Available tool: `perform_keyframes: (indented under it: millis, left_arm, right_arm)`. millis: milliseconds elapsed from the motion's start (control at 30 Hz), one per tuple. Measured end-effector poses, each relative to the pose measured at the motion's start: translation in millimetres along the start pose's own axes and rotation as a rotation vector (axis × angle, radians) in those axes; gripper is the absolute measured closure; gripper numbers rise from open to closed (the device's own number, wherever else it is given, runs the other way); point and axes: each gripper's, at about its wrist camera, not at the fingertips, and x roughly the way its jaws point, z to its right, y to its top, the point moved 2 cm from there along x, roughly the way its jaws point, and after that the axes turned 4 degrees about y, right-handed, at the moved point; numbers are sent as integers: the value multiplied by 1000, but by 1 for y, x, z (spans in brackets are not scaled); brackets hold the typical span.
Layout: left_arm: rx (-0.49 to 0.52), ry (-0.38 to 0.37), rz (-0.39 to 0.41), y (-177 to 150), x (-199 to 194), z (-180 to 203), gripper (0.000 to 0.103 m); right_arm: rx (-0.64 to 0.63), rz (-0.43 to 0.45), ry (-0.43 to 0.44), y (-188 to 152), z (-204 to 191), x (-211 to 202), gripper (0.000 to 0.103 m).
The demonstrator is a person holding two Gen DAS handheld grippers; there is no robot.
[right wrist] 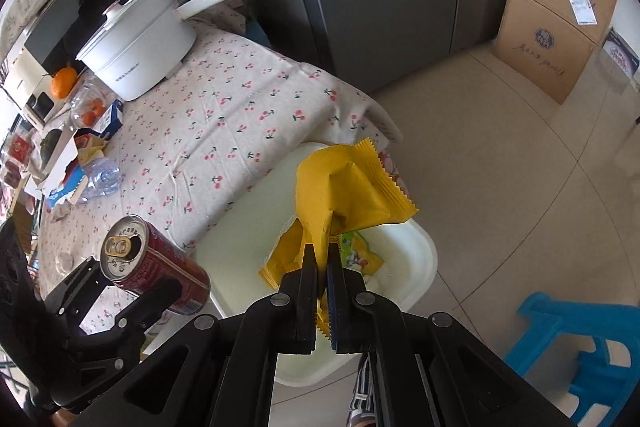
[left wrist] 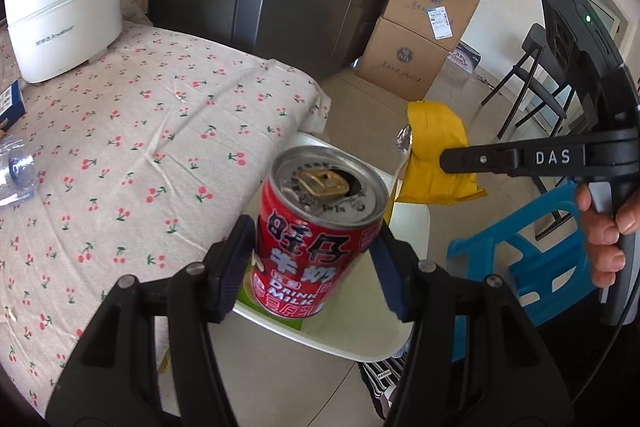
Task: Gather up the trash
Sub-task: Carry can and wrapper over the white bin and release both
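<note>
The red milk can (left wrist: 320, 239) sits clamped between the pads of the left gripper (left wrist: 316, 259), tilted, its opened top toward the camera; it hangs just past the surface's edge, over the near rim of the white bin (right wrist: 420, 267). The yellow wrapper (right wrist: 348, 195) is pinched at its lower corner in the tightly closed right gripper (right wrist: 322, 287), standing up beyond the fingertips, right above the bin's mouth.

Judging by this, two pieces are picked up and almost delivered; neither is let go yet. Inside the bin, below the right gripper, another yellow packet (right wrist: 284, 259) and a green-printed wrapper (right wrist: 360, 251) already lie. Left to collect, it seems: a crumpled clear bottle (right wrist: 100, 179) and torn packaging (right wrist: 68, 187), far off to the left of both grippers on the cherry-print surface (right wrist: 224, 131).

Room: the bin stands tight against the surface's draped edge, so the can has little clearance on that side. To the right lies open tiled floor (right wrist: 520, 187); a blue stool (right wrist: 580, 347) is near the right gripper's side.
</note>
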Motion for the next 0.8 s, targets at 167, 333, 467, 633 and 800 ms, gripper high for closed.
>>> perform_keyframes:
  millis: [167, 333, 467, 633, 800]
  left_arm:
    - [35, 44, -21, -5, 10, 5, 30]
    - [22, 89, -10, -4, -7, -3, 14]
    - [-3, 151, -20, -7, -20, -17, 2]
    - [-12, 211, -21, -12, -38, -32, 1]
    - [-18, 253, -18, -18, -55, -44, 1]
  right_arm:
    - [13, -19, -22, -2, 9, 5, 98]
    - [8, -31, -30, -4, 9, 8, 98]
    - [-4, -42, -37, -6, 4, 12, 98]
    - [-12, -62, -52, -6, 0, 22, 97]
    - [19, -65, -34, -2, -2, 25, 69]
